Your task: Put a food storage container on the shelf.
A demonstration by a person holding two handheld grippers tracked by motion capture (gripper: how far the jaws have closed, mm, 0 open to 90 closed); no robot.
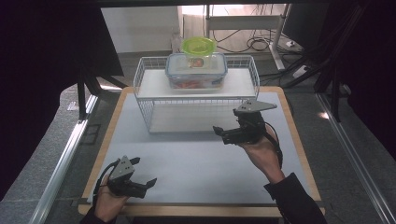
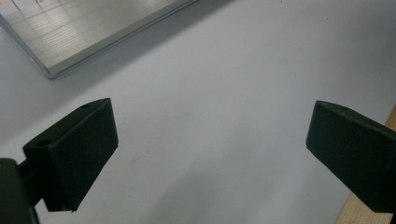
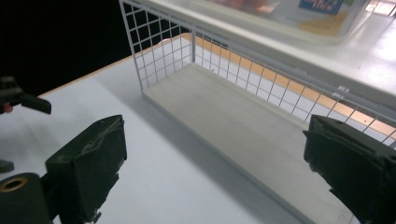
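Note:
A white wire rack [image 1: 142,100] with two shelves stands at the back of the table. On its upper shelf [image 1: 149,85] sits a clear lidded box [image 1: 196,71] with red and orange contents, and a green lidded bowl [image 1: 198,45] rests on the box. My right gripper [image 1: 220,134] hovers just in front of the rack's right half, jaws open and empty, facing the lower shelf [image 3: 224,112]; the box [image 3: 289,14] is above it. My left gripper [image 1: 144,171] is low at the table's front left, open, with nothing between its jaws [image 2: 210,144].
A white mat [image 1: 196,163] covers the wooden tabletop, whose edge [image 2: 369,214] lies beside the left gripper. The lower shelf's corner [image 2: 84,37] lies ahead of the left gripper. Dark curtains flank the table; cables and a desk frame lie behind the rack.

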